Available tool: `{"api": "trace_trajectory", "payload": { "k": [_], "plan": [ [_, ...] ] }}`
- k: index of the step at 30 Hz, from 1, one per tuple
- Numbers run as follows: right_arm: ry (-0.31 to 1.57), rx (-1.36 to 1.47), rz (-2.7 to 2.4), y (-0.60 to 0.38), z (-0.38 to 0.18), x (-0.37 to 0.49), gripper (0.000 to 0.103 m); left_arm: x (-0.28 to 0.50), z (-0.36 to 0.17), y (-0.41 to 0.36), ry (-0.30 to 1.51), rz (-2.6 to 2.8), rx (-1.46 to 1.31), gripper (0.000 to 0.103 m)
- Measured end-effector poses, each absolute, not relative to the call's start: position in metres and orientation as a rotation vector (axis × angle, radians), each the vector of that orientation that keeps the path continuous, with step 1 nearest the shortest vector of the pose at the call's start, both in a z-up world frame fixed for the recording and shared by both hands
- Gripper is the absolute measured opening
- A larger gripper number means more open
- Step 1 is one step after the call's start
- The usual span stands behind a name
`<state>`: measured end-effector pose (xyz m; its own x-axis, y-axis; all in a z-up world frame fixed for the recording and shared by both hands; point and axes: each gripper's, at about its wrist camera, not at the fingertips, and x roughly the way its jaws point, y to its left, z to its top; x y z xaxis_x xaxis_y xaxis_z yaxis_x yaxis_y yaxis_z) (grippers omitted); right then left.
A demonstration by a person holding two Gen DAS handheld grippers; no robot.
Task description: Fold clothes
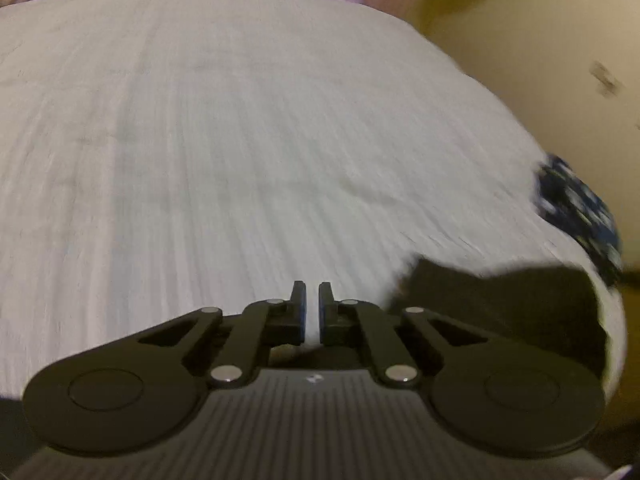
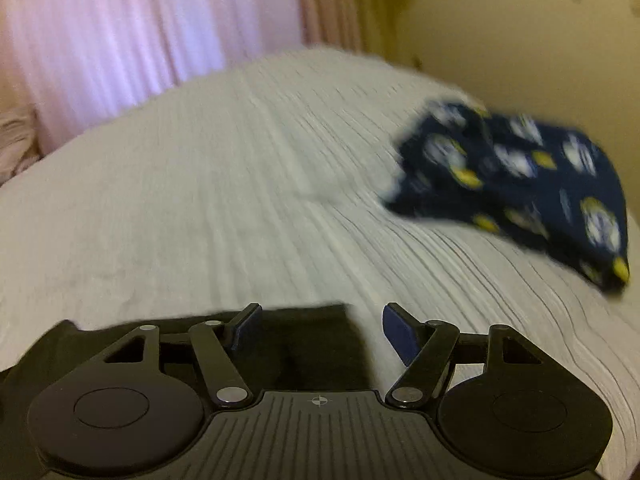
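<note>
A black garment (image 2: 316, 348) lies flat on the white bed cover (image 2: 200, 200) near the front edge. My right gripper (image 2: 322, 330) hangs open just above it, with the cloth showing between the spread fingers. In the left wrist view the same black garment (image 1: 500, 300) lies to the right of my left gripper (image 1: 312, 300). That gripper is shut, with only a thin slit between its pads and nothing held. A folded navy garment (image 2: 520, 176) with a white and yellow print rests at the bed's right side, seen blurred as the navy garment (image 1: 576, 208) at the far right.
The white ribbed bed cover (image 1: 200, 140) spreads wide ahead and to the left. A pink curtain (image 2: 120, 32) hangs behind the bed. A yellow wall (image 2: 520, 32) runs along the right side. Pale bundled fabric (image 2: 16, 140) sits at the far left.
</note>
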<state>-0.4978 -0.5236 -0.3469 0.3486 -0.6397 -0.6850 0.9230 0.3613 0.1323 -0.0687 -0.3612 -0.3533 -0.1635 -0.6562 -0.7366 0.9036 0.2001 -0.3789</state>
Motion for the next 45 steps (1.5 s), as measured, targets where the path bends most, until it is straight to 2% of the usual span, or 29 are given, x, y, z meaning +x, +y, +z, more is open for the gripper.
{"api": "trace_trajectory", "payload": {
  "k": [2,6,8,14,19,20,22,24,30,34,38,41,45],
  "plan": [
    [0.625,0.518,-0.996,-0.512,-0.353,-0.474,0.069,-0.082,-0.352,-0.352,1.029,-1.46,0.329,0.003],
    [0.808,0.368,-0.938,-0.503,-0.403,-0.439,0.065,-0.104,-0.394,-0.366,0.998,-1.44,0.445,0.003],
    [0.812,0.349,-0.913,-0.507,-0.422,-0.442,0.065,-0.099,-0.412,-0.369,1.027,-1.424,0.423,0.003],
    [0.72,0.425,-1.008,-0.497,-0.383,-0.468,0.065,-0.091,-0.373,-0.335,0.971,-1.441,0.333,0.002],
    [0.675,0.477,-1.109,-0.444,-0.368,-0.49,0.065,-0.077,-0.361,-0.278,0.985,-1.476,0.316,0.003],
    [0.709,0.503,-1.109,-0.431,-0.372,-0.489,0.053,-0.075,-0.364,-0.267,0.999,-1.475,0.337,0.003],
    [0.846,0.502,-1.112,-0.407,-0.397,-0.484,0.042,-0.069,-0.376,-0.247,1.034,-1.448,0.381,0.002],
    [0.864,0.46,-1.157,-0.384,-0.402,-0.481,0.042,-0.061,-0.377,-0.224,1.051,-1.446,0.385,0.002],
    [0.68,0.578,-1.261,-0.354,-0.36,-0.479,0.042,-0.037,-0.355,-0.173,1.021,-1.415,0.366,0.003],
    [0.612,0.533,-1.128,-0.344,-0.353,-0.454,0.042,-0.033,-0.36,-0.16,0.99,-1.406,0.317,0.003],
    [0.779,0.404,-1.016,-0.339,-0.408,-0.438,0.042,-0.037,-0.387,-0.151,0.942,-1.406,0.265,0.003],
    [0.727,0.281,-1.007,-0.314,-0.42,-0.445,0.042,-0.037,-0.407,-0.136,0.893,-1.403,0.187,0.003],
    [0.655,0.252,-1.011,-0.304,-0.42,-0.45,0.042,-0.043,-0.41,-0.125,0.793,-1.425,0.18,0.003]
  ]
}}
